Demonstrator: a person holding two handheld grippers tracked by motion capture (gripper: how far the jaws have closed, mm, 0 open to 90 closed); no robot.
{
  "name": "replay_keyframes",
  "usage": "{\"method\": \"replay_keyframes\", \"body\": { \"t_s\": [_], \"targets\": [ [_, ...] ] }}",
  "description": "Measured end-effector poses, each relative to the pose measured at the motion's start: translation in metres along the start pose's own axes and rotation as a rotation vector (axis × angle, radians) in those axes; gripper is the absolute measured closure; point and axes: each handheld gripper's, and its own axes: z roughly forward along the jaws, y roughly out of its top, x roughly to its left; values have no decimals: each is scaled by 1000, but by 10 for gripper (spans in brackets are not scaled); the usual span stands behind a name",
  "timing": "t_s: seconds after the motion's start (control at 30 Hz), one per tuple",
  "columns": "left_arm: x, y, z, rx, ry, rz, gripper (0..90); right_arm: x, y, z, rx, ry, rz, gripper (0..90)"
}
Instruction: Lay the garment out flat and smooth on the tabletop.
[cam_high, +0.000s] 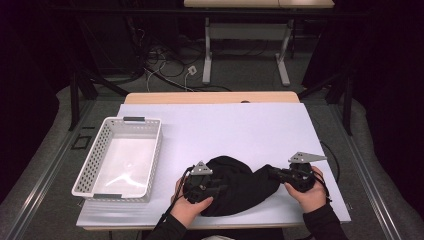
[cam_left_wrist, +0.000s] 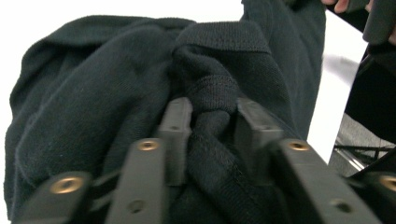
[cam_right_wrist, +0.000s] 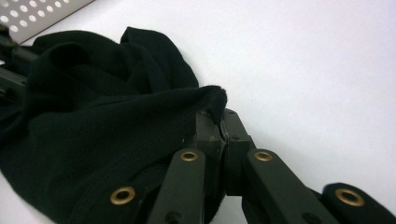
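Both hands sit at the near edge of the white worktop (cam_high: 240, 125), and the soft black knitted cloth (cam_high: 235, 185) lies bunched between them, its long way running from one hand across to the other. On the left side, the left hand-held gripper (cam_left_wrist: 212, 116) has a thick fold squeezed between its jaws, and the right hand-held gripper (cam_right_wrist: 219, 126) is pinched tight on the cloth's thin far edge. Off to the left waits the white plastic basket with holes (cam_high: 90, 165), so I think the left hand is nearer to it.

One black garment (cam_high: 235, 185), one white basket (cam_high: 95, 165), two tongs.
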Motion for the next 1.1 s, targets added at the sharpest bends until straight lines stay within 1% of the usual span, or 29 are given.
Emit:
{"method": "replay_keyframes", "body": {
  "t_s": [0.03, 0.07, 0.13, 0.23, 0.33, 0.4, 0.47, 0.5, 0.57, 0.67, 0.7, 0.73, 0.8, 0.87, 0.93, 0.97, 1.0, 1.03, 1.07, 1.1],
  "targets": [
    [1, 0, -1, -3, -2, 2, 764, -1, 1, 2, -2, 2, -3, 883],
    [1, 0, -2, -3, -2, 5, 787, -2, 3, 4, -1, 1, -1, 883],
    [0, 2, -7, -17, -9, 1, 807, -2, 7, 6, -1, 3, -1, 883],
    [-1, 6, -16, -47, -15, -1, 817, -4, 14, 11, -5, 0, -11, 883],
    [-3, 14, -29, -84, -16, 11, 820, -4, 21, 16, -12, 6, -8, 883],
    [-4, 19, -36, -111, -15, 15, 822, -4, 27, 20, -10, 2, -18, 884],
    [-6, 25, -44, -138, -10, 26, 824, -4, 35, 26, -17, -2, -31, 883],
    [-7, 29, -49, -160, -5, 29, 824, -4, 39, 28, -16, -2, -33, 884],
    [-6, 35, -56, -187, 4, 32, 825, -4, 50, 35, -27, 1, -33, 884],
    [0, 45, -66, -224, 21, 26, 827, -3, 68, 44, -44, 26, -17, 884],
    [2, 52, -70, -244, 29, 22, 827, -2, 72, 47, -47, 29, -16, 884],
    [4, 56, -72, -254, 36, 21, 828, 0, 80, 50, -53, 29, -30, 883],
    [9, 70, -78, -279, 62, 27, 828, 5, 92, 56, -59, 17, -45, 866],
    [15, 81, -81, -296, 84, 23, 829, 7, 103, 61, -75, 5, -54, 815],
    [24, 94, -83, -308, 111, 8, 830, 8, 111, 67, -85, -9, -58, 755],
    [27, 98, -84, -310, 122, 6, 830, 8, 114, 69, -89, -16, -57, 732],
    [32, 103, -84, -314, 140, -3, 830, 8, 116, 70, -88, -22, -54, 694],
    [35, 106, -84, -318, 148, -12, 831, 7, 119, 73, -99, -39, -52, 644],
    [40, 110, -83, -322, 161, -28, 831, 7, 120, 73, -104, -50, -51, 623],
    [44, 112, -83, -319, 168, -30, 831, 5, 121, 74, -110, -59, -43, 621]
  ]
}}
